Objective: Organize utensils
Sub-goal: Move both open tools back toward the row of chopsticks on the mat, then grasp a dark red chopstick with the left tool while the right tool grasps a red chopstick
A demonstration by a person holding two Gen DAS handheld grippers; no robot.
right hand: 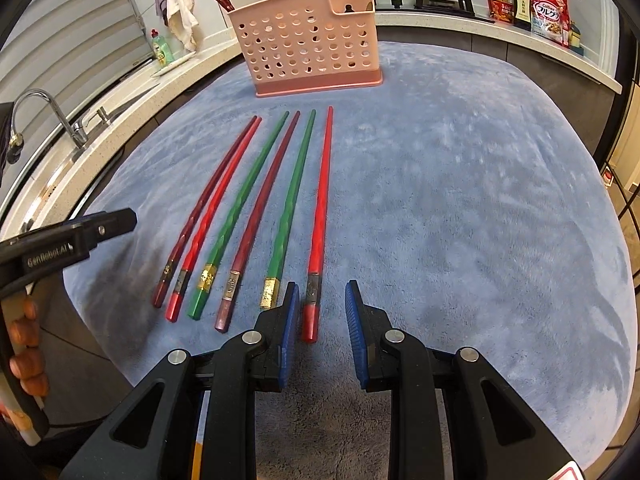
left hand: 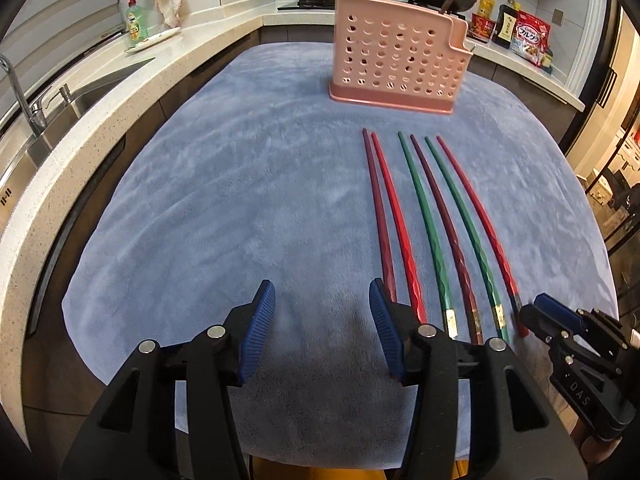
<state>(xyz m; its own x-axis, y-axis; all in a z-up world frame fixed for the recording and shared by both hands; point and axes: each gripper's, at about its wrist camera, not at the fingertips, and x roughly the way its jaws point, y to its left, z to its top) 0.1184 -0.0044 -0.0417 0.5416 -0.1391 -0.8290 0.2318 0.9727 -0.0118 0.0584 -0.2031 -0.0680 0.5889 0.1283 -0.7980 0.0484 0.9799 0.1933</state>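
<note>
Six chopsticks [right hand: 256, 216] lie side by side on the blue towel [right hand: 460, 200]. The rightmost red chopstick [right hand: 320, 220] sits between the right gripper [right hand: 322, 312]'s parted jaws, ungripped. Left gripper [left hand: 322, 312] is released, empty, just left of the row. Pink holder [right hand: 308, 40] stands beyond.

A table draped in a soft blue plush cloth [right hand: 440, 168] carried everything. Ahead of the right claw [right hand: 322, 322], six long faceted chopsticks lay side by side on the cloth, tips pointing away: a dark maroon chopstick [right hand: 208, 204], a red chopstick [right hand: 218, 210] touching it near the tips, a green chopstick [right hand: 244, 200], a plum chopstick [right hand: 262, 212], a second green chopstick [right hand: 294, 200], and a second red chopstick [right hand: 322, 208] whose butt end lay between the claw's fingers. Beyond their tips stood a pink perforated plastic utensil holder [right hand: 308, 44], upright on the cloth.
</note>
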